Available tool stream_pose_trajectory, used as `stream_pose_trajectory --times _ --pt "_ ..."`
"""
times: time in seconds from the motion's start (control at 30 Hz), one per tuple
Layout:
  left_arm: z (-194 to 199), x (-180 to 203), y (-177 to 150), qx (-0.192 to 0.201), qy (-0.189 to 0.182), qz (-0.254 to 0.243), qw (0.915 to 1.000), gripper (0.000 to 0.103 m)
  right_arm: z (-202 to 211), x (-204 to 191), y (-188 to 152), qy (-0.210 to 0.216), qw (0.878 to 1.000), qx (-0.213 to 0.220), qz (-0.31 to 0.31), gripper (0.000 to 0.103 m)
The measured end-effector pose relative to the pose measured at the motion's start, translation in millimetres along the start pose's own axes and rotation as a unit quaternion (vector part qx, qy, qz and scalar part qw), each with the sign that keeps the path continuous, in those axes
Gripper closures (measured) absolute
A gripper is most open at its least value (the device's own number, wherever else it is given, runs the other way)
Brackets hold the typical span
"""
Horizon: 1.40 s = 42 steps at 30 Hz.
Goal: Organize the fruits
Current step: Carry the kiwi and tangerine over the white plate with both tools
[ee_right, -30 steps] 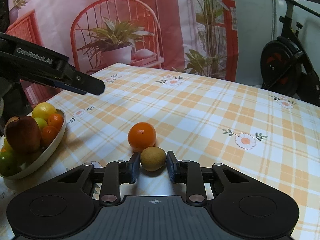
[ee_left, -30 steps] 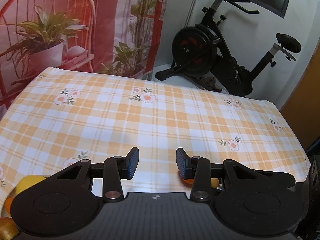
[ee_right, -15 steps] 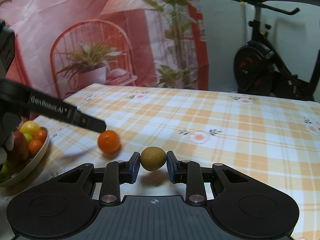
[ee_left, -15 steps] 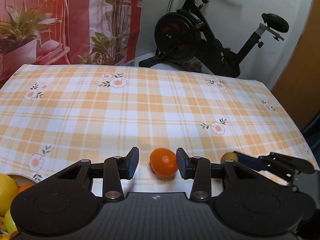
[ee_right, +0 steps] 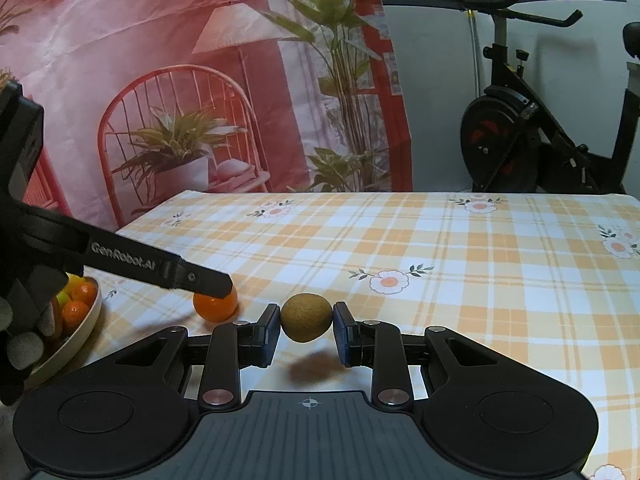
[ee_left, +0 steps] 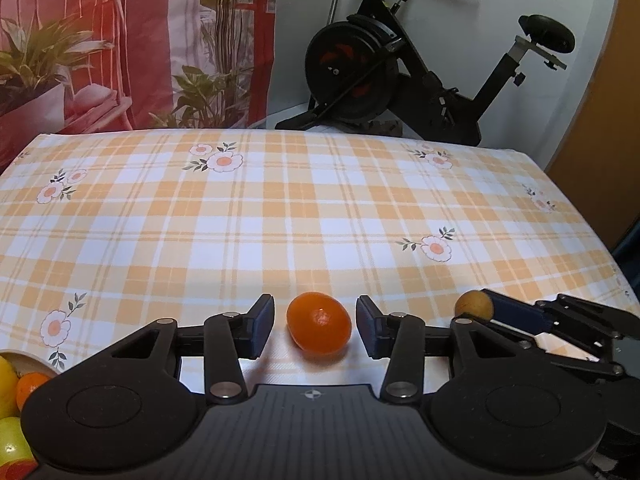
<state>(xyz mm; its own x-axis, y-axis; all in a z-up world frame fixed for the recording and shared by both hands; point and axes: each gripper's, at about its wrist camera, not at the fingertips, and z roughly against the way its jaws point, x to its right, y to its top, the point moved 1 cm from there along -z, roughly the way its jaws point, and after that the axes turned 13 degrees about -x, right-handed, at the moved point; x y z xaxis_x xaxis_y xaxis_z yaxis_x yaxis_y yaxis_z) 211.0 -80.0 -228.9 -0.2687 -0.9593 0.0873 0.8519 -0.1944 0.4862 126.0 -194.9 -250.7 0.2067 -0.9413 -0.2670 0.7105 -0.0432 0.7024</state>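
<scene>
orange (ee_left: 319,328) on table (ee_left: 320,208) | bowl (ee_right: 86,326) left | kiwi (ee_right: 306,317) right

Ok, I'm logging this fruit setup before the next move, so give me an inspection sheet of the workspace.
Surface: checked tablecloth, flat.
Job's things: orange on the cloth; brown fruit lifted clear; bowl holds other fruit.
Clutter: nothing seen.
Grippers: left gripper straddles the orange, jaws opening, pads clear of it; right gripper shut on the brown fruit.
Cables: nothing seen.
Surroundings: exercise bike, printed backdrop.
</scene>
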Motion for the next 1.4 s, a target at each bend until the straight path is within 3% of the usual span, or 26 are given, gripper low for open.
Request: stream_pose_trajectory --times 0.7,0.8,0.93,1.4 --pt "-21 3 -1 -0.014 0.007 0.003 0.9999 0.056 0 2 -1 0.014 1.000 -0.003 -0.006 0.077" --pt "-20 3 -2 -0.014 0.006 -0.001 0.9999 0.062 0 2 -1 0.014 1.000 -0.003 -0.007 0.077" --pt "-17 2 -4 -0.016 0.002 0.000 0.9999 0.062 0 3 -1 0.014 1.000 -0.003 -0.007 0.077" --pt "26 0 -12 0.030 0.013 0.010 0.9994 0.062 -2 3 -2 0.015 1.000 -0.005 -0.009 0.077"
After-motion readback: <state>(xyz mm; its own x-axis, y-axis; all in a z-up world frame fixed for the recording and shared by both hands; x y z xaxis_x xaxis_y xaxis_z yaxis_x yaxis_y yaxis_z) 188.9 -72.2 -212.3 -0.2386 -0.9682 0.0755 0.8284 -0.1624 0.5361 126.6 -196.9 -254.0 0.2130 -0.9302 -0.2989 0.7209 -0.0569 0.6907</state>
